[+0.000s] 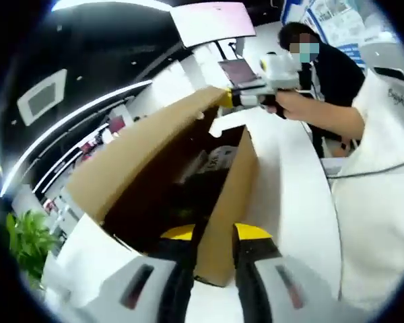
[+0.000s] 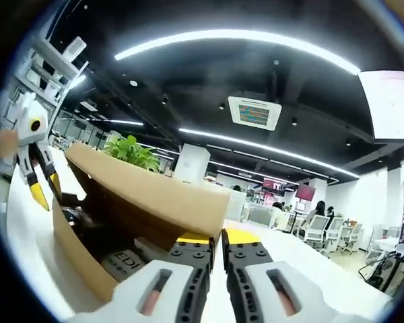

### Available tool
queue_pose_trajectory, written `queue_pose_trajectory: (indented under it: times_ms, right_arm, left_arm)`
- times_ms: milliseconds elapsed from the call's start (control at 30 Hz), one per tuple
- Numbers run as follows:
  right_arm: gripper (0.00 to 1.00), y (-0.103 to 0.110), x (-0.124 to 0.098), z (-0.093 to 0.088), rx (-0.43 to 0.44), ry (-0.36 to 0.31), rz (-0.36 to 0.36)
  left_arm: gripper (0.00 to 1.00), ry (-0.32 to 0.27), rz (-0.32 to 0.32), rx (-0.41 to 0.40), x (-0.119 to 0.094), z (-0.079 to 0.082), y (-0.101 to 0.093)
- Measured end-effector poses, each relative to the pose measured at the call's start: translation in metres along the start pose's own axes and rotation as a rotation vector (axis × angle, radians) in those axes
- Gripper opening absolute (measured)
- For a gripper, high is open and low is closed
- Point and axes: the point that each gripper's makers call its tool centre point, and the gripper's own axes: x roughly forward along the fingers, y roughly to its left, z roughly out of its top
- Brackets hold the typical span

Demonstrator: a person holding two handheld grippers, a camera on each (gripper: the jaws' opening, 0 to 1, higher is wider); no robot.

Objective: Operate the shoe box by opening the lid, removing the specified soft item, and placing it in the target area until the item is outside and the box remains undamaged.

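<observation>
1. Your left gripper (image 1: 214, 259) is pinched tight on the near wall of the cardboard box (image 1: 232, 202); its yellow-tipped jaws sit one on either side of the brown board, right in front of the camera.
2. Your right gripper (image 2: 215, 243) is clamped on the free edge of the box lid (image 2: 145, 192), jaws drawn narrow with the board between them, the lid raised and sloping away to the left of the jaws.
3. In the left gripper view, your right gripper (image 1: 232, 97) appears beyond the box, gripping the far corner of the lifted lid (image 1: 141, 158), with your hand (image 1: 293, 104) around its handle.
4. In the right gripper view, your left gripper (image 2: 42, 188) stands at the far left, its yellow tips pointing down at the end of the box (image 2: 77, 259).
5. The left gripper view looks into the open box: the inside is dark, with a pale printed item (image 1: 215, 161) lying deep toward the far end; what it is cannot be told.
6. The right gripper view catches printed lettering (image 2: 124, 259) low inside the box, just left of your jaws.
7. The box rests on a white table (image 1: 293, 195), to the right of your left gripper's jaws.
8. A green plant (image 2: 131, 151) rises behind the lid in the right gripper view, and sits at the lower left (image 1: 27, 242) in the left gripper view.
9. The cardboard looks clean and unbent where it shows.
</observation>
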Motion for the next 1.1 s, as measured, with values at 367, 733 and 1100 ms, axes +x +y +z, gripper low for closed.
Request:
queue_pose_trajectory:
  times_ms: [367,733,1100]
  right_arm:
    - [0.05,0.002,0.008,-0.001,-0.094,0.068,0.097]
    - [0.06,-0.005,0.011,0.023,-0.154,-0.044,0.051]
    - [0.04,-0.007,0.013,0.029,-0.085,-0.065,0.014]
  left_arm:
    - [0.21,0.153,0.019,0.139,0.004,-0.022,0.008]
    - [0.16,0.143,-0.03,0.148,0.01,-0.024,0.007]
    - [0.15,0.132,-0.087,0.148,0.013,-0.025,0.004]
